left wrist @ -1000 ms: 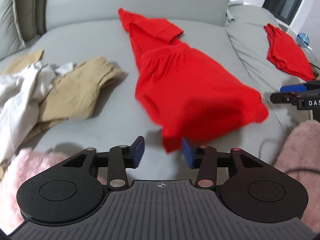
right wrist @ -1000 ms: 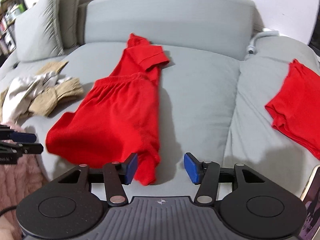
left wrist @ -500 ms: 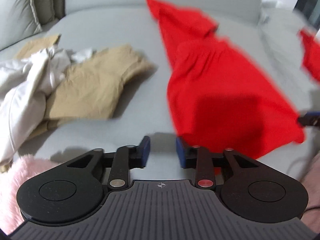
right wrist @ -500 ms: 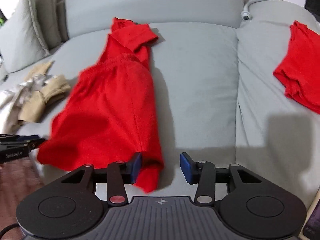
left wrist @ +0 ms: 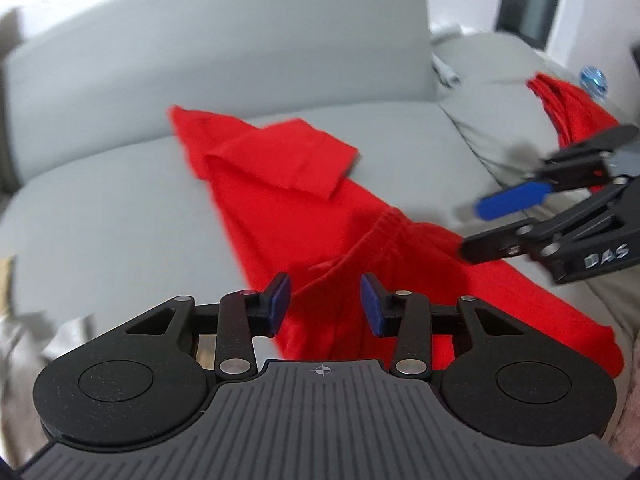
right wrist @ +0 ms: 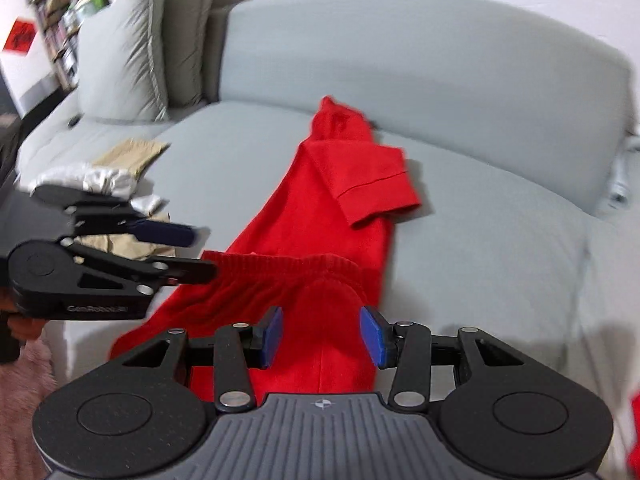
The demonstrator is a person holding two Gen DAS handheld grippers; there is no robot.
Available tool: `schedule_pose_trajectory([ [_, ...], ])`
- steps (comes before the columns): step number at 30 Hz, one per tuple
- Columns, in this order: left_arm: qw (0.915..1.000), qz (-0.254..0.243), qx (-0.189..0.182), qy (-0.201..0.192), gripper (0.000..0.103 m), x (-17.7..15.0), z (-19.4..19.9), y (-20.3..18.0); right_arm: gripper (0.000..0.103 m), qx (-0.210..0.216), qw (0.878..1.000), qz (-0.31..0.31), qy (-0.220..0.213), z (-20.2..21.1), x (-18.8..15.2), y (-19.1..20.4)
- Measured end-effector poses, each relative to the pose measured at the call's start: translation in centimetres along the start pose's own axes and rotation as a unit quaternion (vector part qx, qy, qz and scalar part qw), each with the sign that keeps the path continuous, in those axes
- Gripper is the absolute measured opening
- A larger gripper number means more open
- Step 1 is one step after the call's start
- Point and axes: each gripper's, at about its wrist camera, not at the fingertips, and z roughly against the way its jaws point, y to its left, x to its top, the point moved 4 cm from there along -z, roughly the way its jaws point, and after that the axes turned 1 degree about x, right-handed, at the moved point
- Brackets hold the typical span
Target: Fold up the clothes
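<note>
At the far left of the right wrist view, two pale grey square cushions (right wrist: 132, 48) are leaning against the backrest of a light grey fabric sofa (right wrist: 500, 216), and below them a crumpled heap of white and tan clothes (right wrist: 108, 172) is lying on the seat. Just right of that heap the left gripper (left wrist: 324, 307), a black two-finger claw with blue pads, is reaching in over the near edge of the long red T-shirt (right wrist: 332, 216); its jaws are closing, standing about half apart, with red cloth showing in the gap between them but the pads not pressing on it. The T-shirt itself is stretching up the middle of the seat toward the backrest, one short sleeve folded out to the right and its ribbed hem bunching in a ridge across the near end. The right gripper (right wrist: 322, 336), built the same, is hovering over that near end with its jaws at a medium gap and nothing pinched, red cloth lying below them. Farther right, in the left wrist view, a second red garment (left wrist: 572, 100) is lying on the neighbouring seat cushion, well apart from the first.
</note>
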Motion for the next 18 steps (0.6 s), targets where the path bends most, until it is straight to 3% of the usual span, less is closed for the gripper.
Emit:
schedule_pose_trajectory([
  [5,0.9988,0.024,-0.022,0.036,0.043,-0.4,-4.9,1.2,0.04,0.003,0.999,0.025,0.044,-4.1,-0.1,-0.5],
  [7,0.9975,0.033,-0.043,0.045,0.027,-0.5,-5.6,1.2,0.032,-0.001,0.998,0.032,0.06,-5.1,-0.8,-0.3],
  [9,0.9975,0.024,-0.049,0.046,0.023,-0.4,-5.6,1.0,0.026,-0.004,0.998,0.038,0.057,-5.0,-1.0,0.1],
  [12,0.9984,0.013,-0.046,0.028,0.015,0.1,-4.2,0.9,0.013,-0.004,0.999,0.029,0.042,-3.7,-0.5,0.2],
  [18,0.9986,0.015,-0.031,-0.04,0.015,3.0,-0.4,1.7,0.01,0.0,0.999,0.019,-0.026,-0.7,1.7,0.4],
])
